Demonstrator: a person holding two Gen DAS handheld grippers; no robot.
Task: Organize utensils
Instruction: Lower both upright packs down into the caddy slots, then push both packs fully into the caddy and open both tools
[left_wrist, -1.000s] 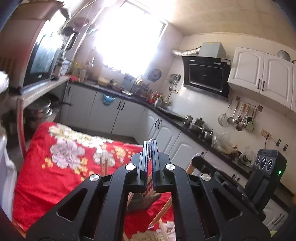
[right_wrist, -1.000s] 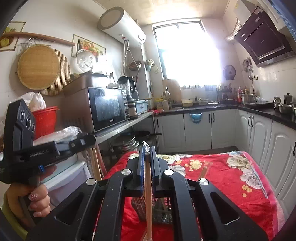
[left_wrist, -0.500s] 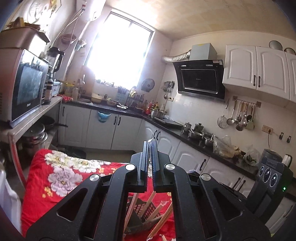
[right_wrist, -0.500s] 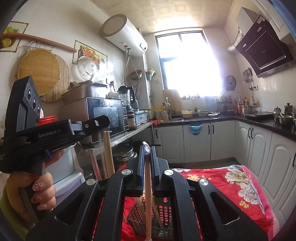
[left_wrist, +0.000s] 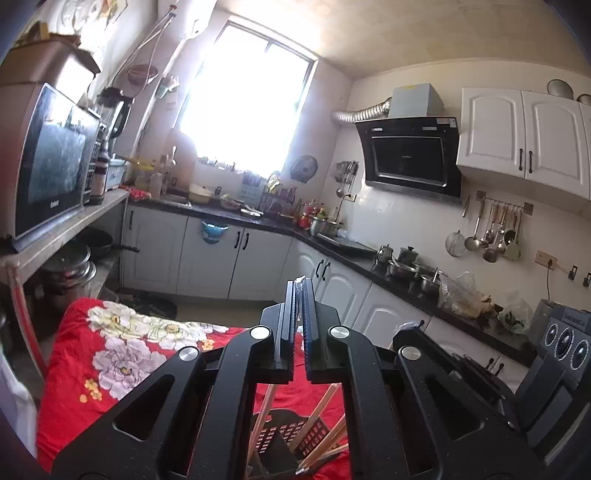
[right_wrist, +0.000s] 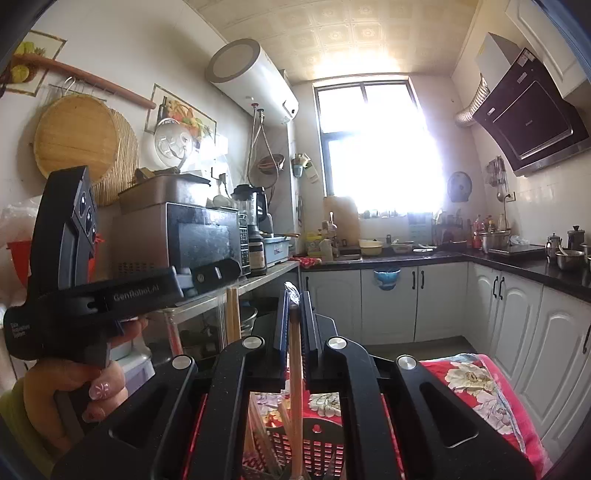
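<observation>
a kitchen, two hand-held grippers raised over a red floral cloth (left_wrist: 122, 354). the right gripper (right_wrist: 294, 314) is clenched on one wooden chopstick (right_wrist: 295, 369), its long axis upright, lower end reaching down toward a dark slotted basket (right_wrist: 321, 446) directly below. the left gripper (left_wrist: 298, 306) is closed on a few chopsticks that hang from it, seen from the right camera (right_wrist: 232, 317). more chopsticks lean in the basket (left_wrist: 284, 439). the right gripper looks nearer the basket; lowering straight down should seat its chopstick.
</observation>
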